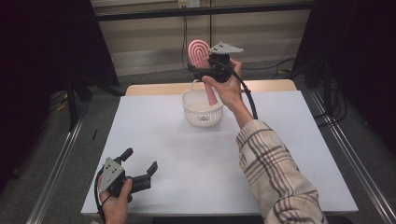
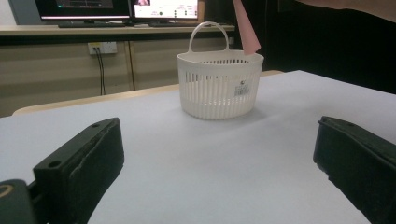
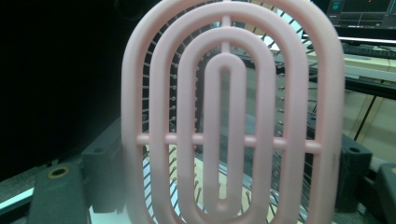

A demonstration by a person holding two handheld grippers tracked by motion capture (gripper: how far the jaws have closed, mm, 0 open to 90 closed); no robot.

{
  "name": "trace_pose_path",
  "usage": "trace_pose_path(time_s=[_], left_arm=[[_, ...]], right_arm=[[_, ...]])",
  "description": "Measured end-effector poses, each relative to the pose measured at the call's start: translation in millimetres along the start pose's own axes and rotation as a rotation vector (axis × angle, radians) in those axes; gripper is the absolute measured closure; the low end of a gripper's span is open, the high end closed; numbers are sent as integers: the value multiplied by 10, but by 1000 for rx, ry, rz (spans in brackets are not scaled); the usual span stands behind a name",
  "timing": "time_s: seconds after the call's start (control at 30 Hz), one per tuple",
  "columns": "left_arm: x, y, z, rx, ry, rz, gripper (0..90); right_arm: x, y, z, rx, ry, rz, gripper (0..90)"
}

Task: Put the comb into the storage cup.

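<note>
Jaws: right gripper clamped on a pink vented hairbrush, head up, handle pointing down into the basket, likely for lowering in; left gripper jaws wide apart, nothing between, resting at the near table edge.
White table: broad bare surface on all sides.
White slotted basket: upright near the far edge, mouth open, handle raised at its rear.

The pink hairbrush looks like smooth, matt moulded plastic with thin wiry bristles. The white slatted basket is slightly glossy plastic. The table has a matt white top with a wood-look edge at 12 o'clock. The sleeve is plaid cloth.
</note>
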State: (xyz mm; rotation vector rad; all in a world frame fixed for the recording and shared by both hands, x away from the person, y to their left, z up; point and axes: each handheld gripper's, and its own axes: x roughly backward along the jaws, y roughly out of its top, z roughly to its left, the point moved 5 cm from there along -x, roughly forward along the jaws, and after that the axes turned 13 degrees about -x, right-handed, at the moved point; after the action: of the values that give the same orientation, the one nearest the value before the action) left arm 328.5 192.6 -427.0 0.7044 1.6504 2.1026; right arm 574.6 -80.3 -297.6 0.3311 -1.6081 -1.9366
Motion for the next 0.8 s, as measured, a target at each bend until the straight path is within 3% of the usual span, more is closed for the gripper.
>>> trace_pose_path(time_s=[0.17,0.8], left_arm=[[-2,1,-4,1,-2,-1,19],[1,-8,1,-12,-4,9,19]], right_arm=[[-16,-9,-49,-1,-12,-9,197],[-105,-268,-147,-12,-20,54,197]])
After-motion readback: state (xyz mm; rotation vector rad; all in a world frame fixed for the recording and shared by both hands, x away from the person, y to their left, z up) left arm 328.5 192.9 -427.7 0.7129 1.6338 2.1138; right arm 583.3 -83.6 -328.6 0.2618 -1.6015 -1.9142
